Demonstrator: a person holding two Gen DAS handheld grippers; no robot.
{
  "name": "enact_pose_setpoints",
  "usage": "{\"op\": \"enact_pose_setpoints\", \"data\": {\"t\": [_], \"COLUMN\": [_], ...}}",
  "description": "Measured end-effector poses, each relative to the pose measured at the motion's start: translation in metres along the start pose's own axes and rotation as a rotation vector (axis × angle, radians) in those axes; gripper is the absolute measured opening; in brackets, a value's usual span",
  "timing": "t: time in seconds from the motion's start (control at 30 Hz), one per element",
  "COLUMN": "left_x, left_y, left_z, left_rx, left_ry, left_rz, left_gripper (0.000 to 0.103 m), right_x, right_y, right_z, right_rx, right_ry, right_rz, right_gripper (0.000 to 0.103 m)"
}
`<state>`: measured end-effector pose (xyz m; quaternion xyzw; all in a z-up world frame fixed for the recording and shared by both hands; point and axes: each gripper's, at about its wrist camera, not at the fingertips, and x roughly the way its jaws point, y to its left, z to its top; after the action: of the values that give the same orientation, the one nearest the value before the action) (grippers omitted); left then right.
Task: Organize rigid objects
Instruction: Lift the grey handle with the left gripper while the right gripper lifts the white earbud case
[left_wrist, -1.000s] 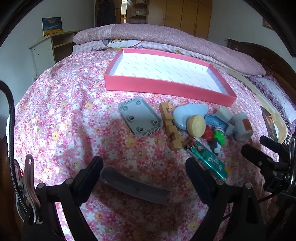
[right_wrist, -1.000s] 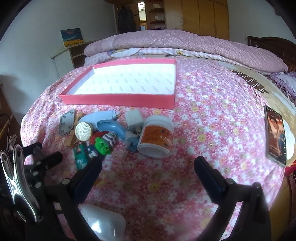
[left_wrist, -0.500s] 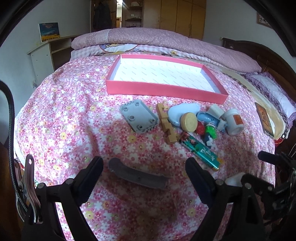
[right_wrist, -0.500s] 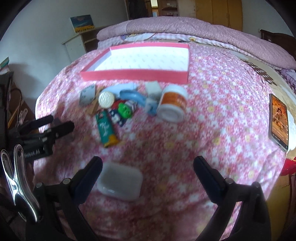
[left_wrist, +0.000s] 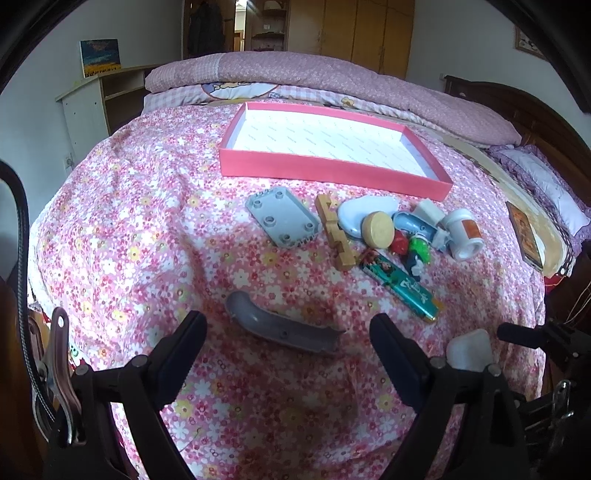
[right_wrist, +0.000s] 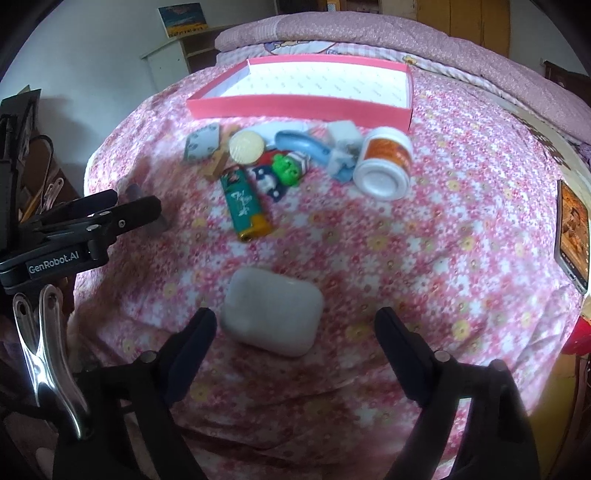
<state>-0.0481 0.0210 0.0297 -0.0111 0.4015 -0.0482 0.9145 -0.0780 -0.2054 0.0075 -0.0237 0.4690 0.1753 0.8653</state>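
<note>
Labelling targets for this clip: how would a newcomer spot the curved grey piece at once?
Start at the pink box on the flowered bedspread, then come toward the camera past the row of small objects. The curved grey piece lies alone before the left gripper: long, banana-shaped, plain grey.

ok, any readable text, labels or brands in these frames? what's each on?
"GenRobot.AI": on the left gripper body, seen in the right wrist view.
Green lighter: white script, not readable.
White jar: orange label, print too blurred to read.
Pink box: faint repeated print on its lining, too small to read.
Phone: picture on the screen, no readable text.
</note>
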Motion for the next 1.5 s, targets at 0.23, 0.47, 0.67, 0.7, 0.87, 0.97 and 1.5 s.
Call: {"op": "enact_pose_setpoints", "data": {"t": [0.23, 0.47, 0.67, 0.7, 0.87, 0.97, 1.5], "left_x": [-0.002, -0.007, -0.007, -0.006, 0.005, 0.015, 0.030], "left_y": [0.008, 0.023, 0.016, 0.013, -0.001, -0.006, -0.006], "left_z": [-0.004, -0.007, -0.007, -0.007, -0.008, -0.009, -0.008], "left_rx": [-0.013, -0.048, -0.004, 0.013, 0.093, 0.130, 0.179], "left_ry": [-0.003, -0.017, -0.023, -0.024, -0.015, -0.002, -0.024], "left_rz": [-0.005, -0.004, -0.019, -0.024, -0.029, -0.010, -0.021], "left_gripper": [0.093, 0.093, 0.093, 0.093, 0.093, 0.093, 0.076], "right_x": [0.009, 0.008, 0.004, 0.001, -0.004, -0.002, 0.009], "right_y": [0.003, 0.012, 0.006, 0.004, -0.002, -0.002, -0.007], "right_z": [0.001, -0.001, 0.000, 0.000, 0.005, 0.008, 0.009], "right_rx": [-0.017, -0.066, -0.043, -0.038, -0.024, -0.027, -0.014], "right_ry": [0.035, 0.014, -0.004, -0.012, -0.039, -0.041, -0.028], "right_rz": [0.001, -0.052, -0.031, -0.030, -0.028, -0.025, 0.003], "right_gripper": [0.088, 0.062, 0.062, 0.062, 0.062, 0.062, 0.062]}}
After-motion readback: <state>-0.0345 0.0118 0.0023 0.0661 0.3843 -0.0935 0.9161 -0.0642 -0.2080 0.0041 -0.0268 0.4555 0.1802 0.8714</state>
